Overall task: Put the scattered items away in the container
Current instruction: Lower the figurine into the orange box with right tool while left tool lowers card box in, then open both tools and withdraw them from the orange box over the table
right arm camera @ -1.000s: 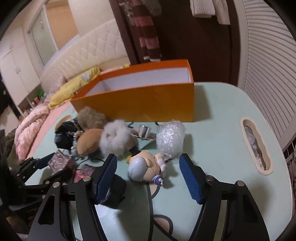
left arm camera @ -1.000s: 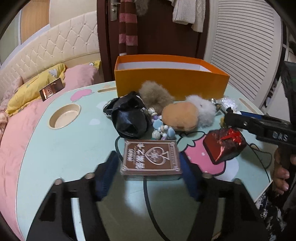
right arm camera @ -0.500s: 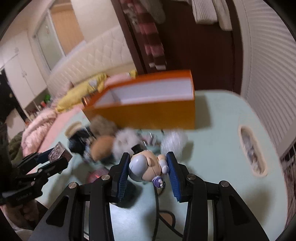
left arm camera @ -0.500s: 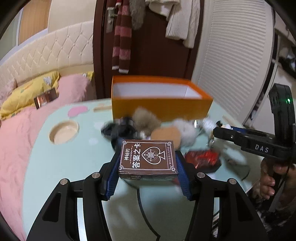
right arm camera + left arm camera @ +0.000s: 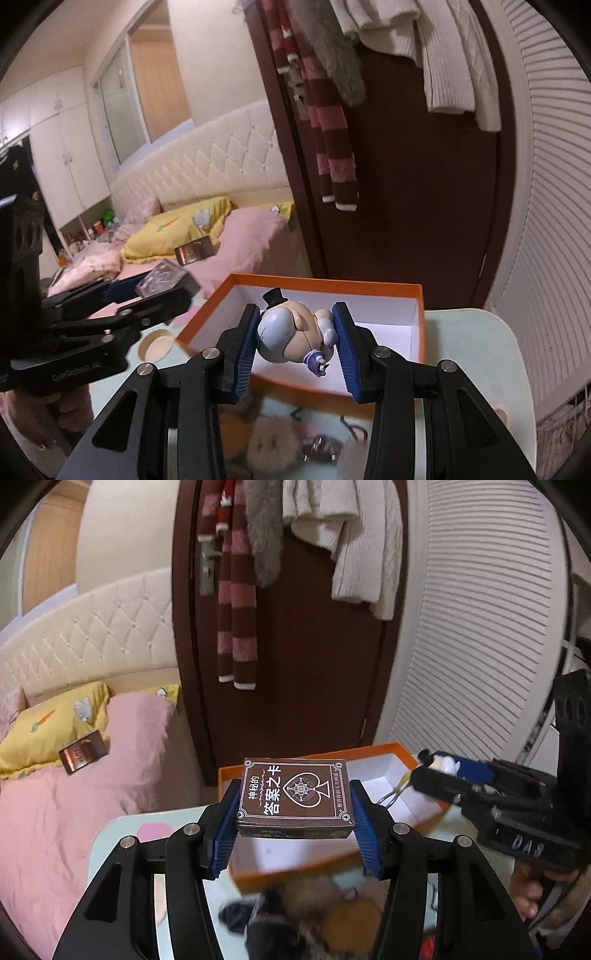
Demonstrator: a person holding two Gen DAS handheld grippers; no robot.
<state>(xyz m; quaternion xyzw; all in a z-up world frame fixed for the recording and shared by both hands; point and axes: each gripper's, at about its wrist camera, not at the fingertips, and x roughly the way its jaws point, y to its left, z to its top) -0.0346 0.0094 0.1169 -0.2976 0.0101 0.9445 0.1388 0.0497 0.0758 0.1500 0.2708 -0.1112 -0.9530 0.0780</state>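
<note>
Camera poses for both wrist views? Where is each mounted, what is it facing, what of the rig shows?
Left wrist: rides the left claw, facing the open orange cardboard box; its claw grips a brown card box; right claw at right.
Right wrist: rides the right claw, same box ahead; its claw grips a small top-hatted figurine; left claw at left.
Shared: box, dark door.

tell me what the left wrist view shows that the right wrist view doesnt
Only the left wrist view: the printed top of the card box clamped in the left gripper.

Only the right wrist view: the figurine close up in the right gripper, plus white wardrobes.

Both: the orange box, open with a white inside, the bed and the dark door.
</note>
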